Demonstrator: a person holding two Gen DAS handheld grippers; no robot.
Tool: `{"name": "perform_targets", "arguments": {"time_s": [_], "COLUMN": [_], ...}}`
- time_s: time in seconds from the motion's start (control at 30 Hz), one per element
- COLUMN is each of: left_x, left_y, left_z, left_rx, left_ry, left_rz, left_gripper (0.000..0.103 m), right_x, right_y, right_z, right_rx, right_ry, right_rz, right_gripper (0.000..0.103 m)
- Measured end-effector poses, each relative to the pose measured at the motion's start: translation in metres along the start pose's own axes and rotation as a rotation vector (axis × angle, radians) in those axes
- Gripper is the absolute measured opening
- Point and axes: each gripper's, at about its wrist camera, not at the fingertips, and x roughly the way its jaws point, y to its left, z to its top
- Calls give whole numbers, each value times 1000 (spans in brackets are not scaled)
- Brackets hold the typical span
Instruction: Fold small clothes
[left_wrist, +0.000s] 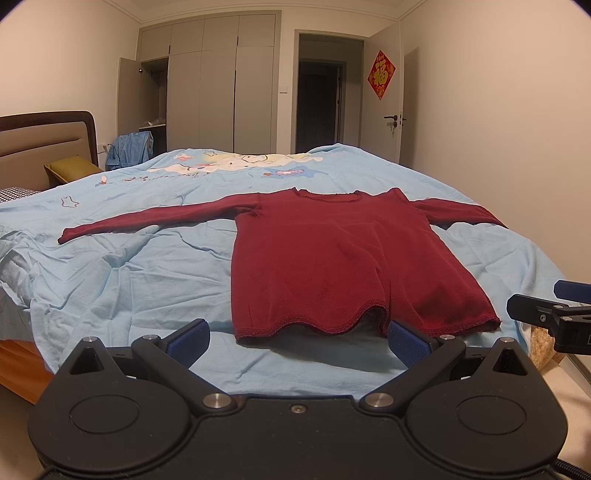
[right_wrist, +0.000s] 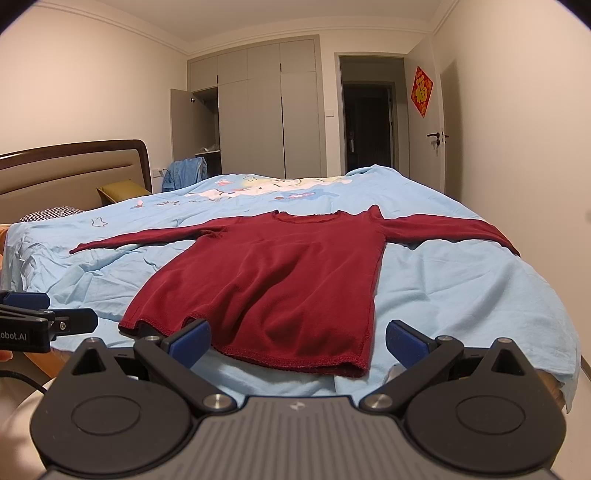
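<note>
Spread flat on the light-blue cartoon-print bedsheet (left_wrist: 129, 280), hem at the near edge: a dark red long-sleeved knit top (left_wrist: 332, 258) — right sleeve end hidden over the bed's right edge. Left gripper (left_wrist: 297, 341) and right gripper (right_wrist: 297, 341) both gaping wide, empty, short of the hem. Beyond: grey wardrobe (left_wrist: 218, 85), padded headboard (left_wrist: 44, 147).
</note>
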Motion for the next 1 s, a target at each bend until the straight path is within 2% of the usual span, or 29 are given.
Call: {"name": "perform_targets", "arguments": {"time_s": [1.0], "left_x": [0], "left_y": [0], "left_z": [0], "left_rx": [-2], "left_ry": [1], "left_rz": [-1], "left_gripper": [102], "right_x": [1], "right_y": [2], "right_z": [-1], "right_rx": [0], "right_ry": [13], "right_rz": [4], "right_gripper": [103]}}
